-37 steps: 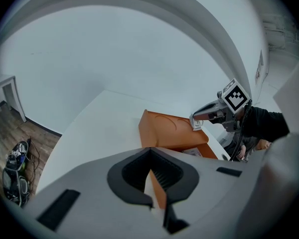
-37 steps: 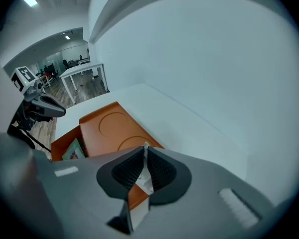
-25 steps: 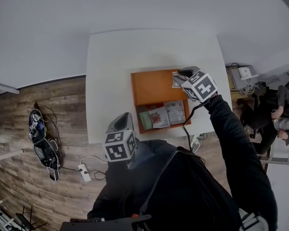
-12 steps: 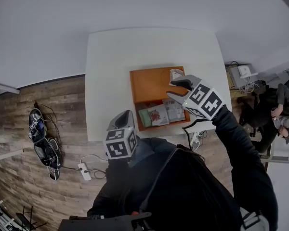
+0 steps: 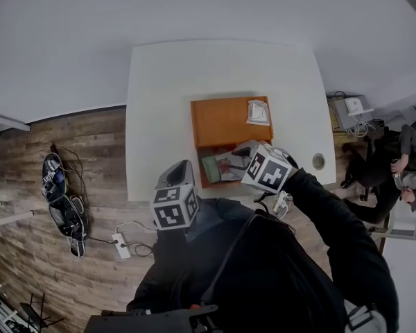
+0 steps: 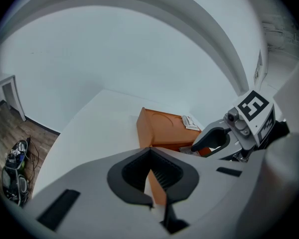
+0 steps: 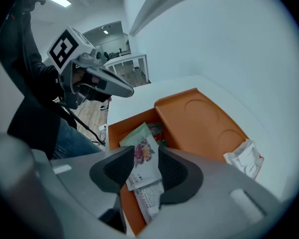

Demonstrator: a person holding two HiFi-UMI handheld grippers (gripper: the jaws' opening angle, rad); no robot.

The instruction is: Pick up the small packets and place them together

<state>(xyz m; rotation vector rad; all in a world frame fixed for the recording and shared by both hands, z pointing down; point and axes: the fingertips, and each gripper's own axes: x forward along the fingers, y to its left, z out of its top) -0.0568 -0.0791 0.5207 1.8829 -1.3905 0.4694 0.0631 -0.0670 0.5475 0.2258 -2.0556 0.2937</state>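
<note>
An orange tray [image 5: 222, 120] lies on the white table [image 5: 166, 103]. A crumpled white packet [image 5: 258, 112] rests alone on its far right part, also seen in the right gripper view [image 7: 245, 158]. The near compartment holds a green packet [image 5: 210, 170] and a flowered packet [image 7: 142, 156] with printed ones under it. My right gripper [image 5: 240, 158] hangs over these; its jaws have just been opening and stand open [image 7: 145, 156], nothing pressed between them. My left gripper [image 5: 174, 179] stays at the table's near edge, jaws together and empty [image 6: 150, 156].
A small round object [image 5: 319, 161] sits near the table's right front corner. On the wood floor to the left are a power strip [image 5: 121, 248], cables and dark gear [image 5: 59, 200]. A person [image 5: 402, 158] sits at the far right beside a white device [image 5: 350, 106].
The right gripper left the white packet on the tray's far right part and swung back toward me, coming over the near compartment. Its jaws widened. The left gripper stayed put.
</note>
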